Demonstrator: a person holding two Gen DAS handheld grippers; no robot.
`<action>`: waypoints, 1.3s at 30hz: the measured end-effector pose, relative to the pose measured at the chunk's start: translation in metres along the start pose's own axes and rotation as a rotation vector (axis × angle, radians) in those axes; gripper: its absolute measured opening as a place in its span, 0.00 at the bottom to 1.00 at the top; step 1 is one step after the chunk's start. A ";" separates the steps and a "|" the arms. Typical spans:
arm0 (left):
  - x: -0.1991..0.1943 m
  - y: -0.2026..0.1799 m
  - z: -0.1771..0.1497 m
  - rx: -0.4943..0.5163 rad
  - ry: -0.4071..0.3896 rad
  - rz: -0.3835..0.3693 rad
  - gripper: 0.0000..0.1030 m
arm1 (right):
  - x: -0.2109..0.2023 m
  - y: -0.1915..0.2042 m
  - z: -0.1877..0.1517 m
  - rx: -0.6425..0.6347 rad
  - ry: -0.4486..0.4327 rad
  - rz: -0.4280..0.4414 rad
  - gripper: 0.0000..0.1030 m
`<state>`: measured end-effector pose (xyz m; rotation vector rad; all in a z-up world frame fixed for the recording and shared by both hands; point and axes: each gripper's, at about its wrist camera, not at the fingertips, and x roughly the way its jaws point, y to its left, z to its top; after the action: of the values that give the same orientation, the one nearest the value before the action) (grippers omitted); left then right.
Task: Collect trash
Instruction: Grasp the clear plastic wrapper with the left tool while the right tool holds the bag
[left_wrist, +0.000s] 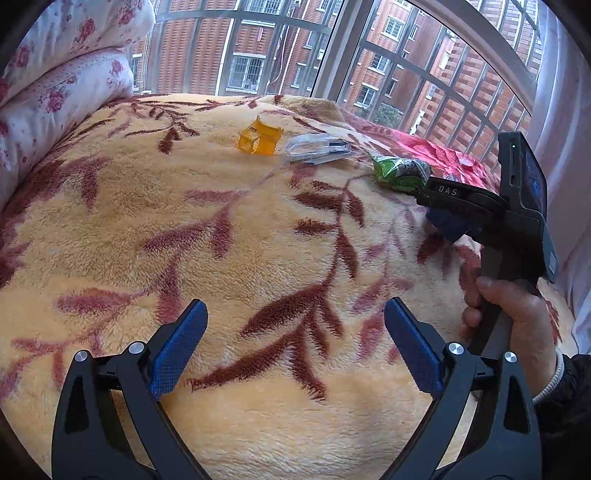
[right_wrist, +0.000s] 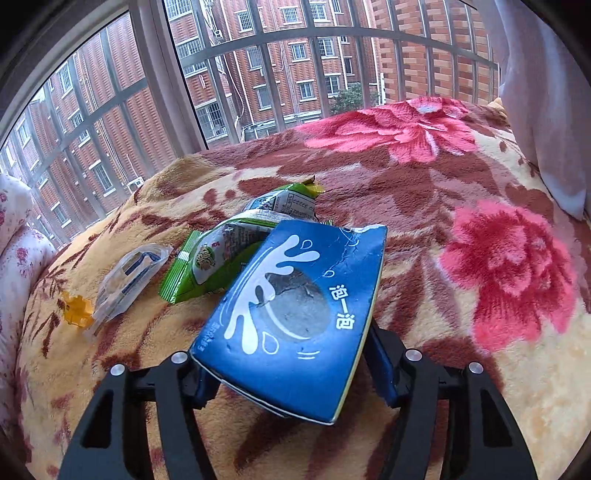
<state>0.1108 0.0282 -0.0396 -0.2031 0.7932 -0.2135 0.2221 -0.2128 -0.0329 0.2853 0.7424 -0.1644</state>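
Note:
My right gripper (right_wrist: 295, 373) is shut on a flattened blue carton (right_wrist: 295, 314) and holds it just above the blanket; the carton (left_wrist: 448, 223) also shows in the left wrist view. A green snack wrapper (right_wrist: 221, 254) lies just beyond it, seen too in the left wrist view (left_wrist: 400, 171). A clear plastic wrapper (right_wrist: 127, 277) and an orange plastic piece (right_wrist: 77, 308) lie further left; they show at the far side in the left wrist view (left_wrist: 317, 147) (left_wrist: 260, 138). My left gripper (left_wrist: 295, 343) is open and empty over the blanket, well short of them.
A fluffy yellow blanket (left_wrist: 221, 240) with red leaves covers the bed. Rolled floral quilts (left_wrist: 55, 92) lie at the left. A barred window (right_wrist: 258, 74) runs along the far side. A pale curtain (right_wrist: 546, 110) hangs at the right.

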 end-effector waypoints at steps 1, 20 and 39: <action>0.000 0.000 0.000 -0.002 0.001 -0.001 0.91 | -0.009 -0.004 -0.003 0.004 -0.002 0.025 0.61; 0.058 -0.043 0.118 0.420 0.059 0.113 0.91 | -0.105 -0.092 -0.074 0.041 -0.033 0.259 0.63; 0.196 -0.065 0.166 0.514 0.206 0.116 0.61 | -0.079 -0.105 -0.078 0.117 0.025 0.338 0.63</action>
<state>0.3571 -0.0696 -0.0424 0.3538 0.9249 -0.3240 0.0883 -0.2839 -0.0538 0.5196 0.6995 0.1165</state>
